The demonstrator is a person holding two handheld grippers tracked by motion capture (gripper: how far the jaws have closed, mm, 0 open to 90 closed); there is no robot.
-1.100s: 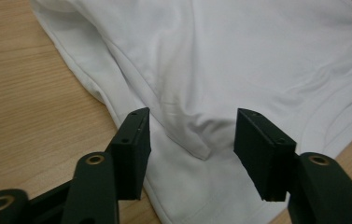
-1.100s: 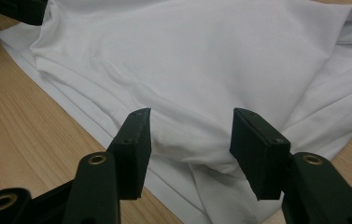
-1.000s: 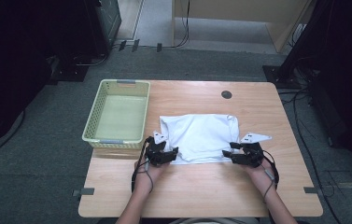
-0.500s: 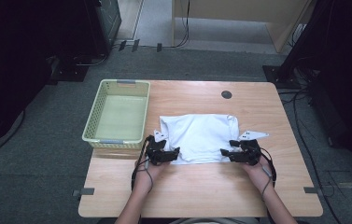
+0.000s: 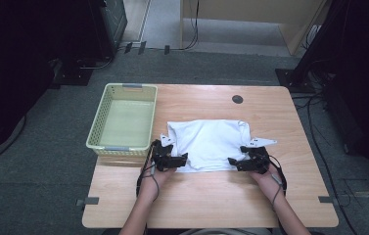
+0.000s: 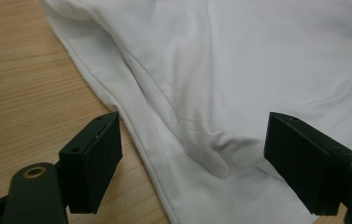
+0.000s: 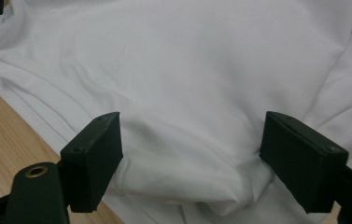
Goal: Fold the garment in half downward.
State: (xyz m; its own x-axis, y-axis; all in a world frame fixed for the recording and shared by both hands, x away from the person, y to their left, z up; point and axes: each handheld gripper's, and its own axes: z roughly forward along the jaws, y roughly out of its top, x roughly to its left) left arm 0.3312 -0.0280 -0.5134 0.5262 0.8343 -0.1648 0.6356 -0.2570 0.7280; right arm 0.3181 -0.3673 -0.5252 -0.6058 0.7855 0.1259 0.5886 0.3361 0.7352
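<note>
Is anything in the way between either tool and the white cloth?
Nothing visible. The white folded cloth lies between the open jaws of both the left tool and right tool, which have just been opening.

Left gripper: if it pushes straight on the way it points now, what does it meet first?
The left gripper would most likely run into the white cloth; a raised fold already lies between its open fingers.

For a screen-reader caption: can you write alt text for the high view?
A person's two hands each hold a black gripper, the left gripper and the right gripper, both open at the near edge of a folded white cloth on a wooden table. A pale yellow-green basket sits left of the cloth.
</note>
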